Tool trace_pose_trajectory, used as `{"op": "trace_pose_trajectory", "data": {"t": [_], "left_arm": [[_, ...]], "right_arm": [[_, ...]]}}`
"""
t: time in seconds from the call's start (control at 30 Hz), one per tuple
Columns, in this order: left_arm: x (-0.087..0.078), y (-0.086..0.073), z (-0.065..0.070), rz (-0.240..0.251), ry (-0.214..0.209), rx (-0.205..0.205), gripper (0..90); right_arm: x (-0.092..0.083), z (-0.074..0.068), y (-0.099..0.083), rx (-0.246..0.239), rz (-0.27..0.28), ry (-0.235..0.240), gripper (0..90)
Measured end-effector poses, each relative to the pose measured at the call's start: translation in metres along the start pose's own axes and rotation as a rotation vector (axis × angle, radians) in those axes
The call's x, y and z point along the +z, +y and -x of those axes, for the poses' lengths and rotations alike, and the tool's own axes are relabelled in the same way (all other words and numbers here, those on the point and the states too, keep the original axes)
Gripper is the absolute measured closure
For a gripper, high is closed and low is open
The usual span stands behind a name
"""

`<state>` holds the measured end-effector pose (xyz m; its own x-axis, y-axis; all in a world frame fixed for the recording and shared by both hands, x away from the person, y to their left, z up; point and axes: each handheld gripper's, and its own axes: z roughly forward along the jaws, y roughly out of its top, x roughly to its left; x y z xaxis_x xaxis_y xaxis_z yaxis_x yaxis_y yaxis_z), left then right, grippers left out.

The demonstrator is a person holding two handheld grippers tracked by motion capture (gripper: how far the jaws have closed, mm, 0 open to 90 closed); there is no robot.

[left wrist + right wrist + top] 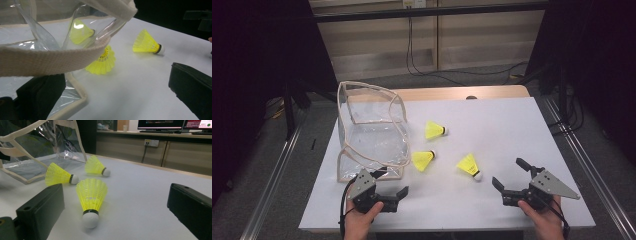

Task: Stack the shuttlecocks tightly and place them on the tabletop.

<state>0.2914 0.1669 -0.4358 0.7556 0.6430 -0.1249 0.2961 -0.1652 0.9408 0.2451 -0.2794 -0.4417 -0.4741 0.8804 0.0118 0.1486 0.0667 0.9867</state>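
Nearest shuttlecock (91, 200) lies just ahead of my right tool (511, 176), cork toward me.
Right tool released, empty; skirt points far-left toward the clear bag (372, 132); left tool (387, 187) released at the bag's strap.

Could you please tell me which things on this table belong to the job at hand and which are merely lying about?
Part of the job:
- three yellow shuttlecocks: far, middle, near
- clear bag with cloth trim
- left claw, open, at the bag's edge
- right claw, open, facing the near shuttlecock

Just lying about:
- cables on the floor behind the table
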Motion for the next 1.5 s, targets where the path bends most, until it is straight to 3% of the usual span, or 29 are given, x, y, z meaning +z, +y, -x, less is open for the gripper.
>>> {"op": "trace_pose_trajectory", "data": {"t": [0.77,1.5], "left_arm": [[0.023,0.003,0.021,-0.028,-0.077,-0.004,2.0],[0.049,0.007,0.036,-0.040,-0.098,0.000,2.3]], "right_arm": [[0.000,-0.002,0.001,-0.020,0.000,0.021,0.7],[0.006,-0.003,0.002,-0.025,-0.003,0.041,1.1]]}}
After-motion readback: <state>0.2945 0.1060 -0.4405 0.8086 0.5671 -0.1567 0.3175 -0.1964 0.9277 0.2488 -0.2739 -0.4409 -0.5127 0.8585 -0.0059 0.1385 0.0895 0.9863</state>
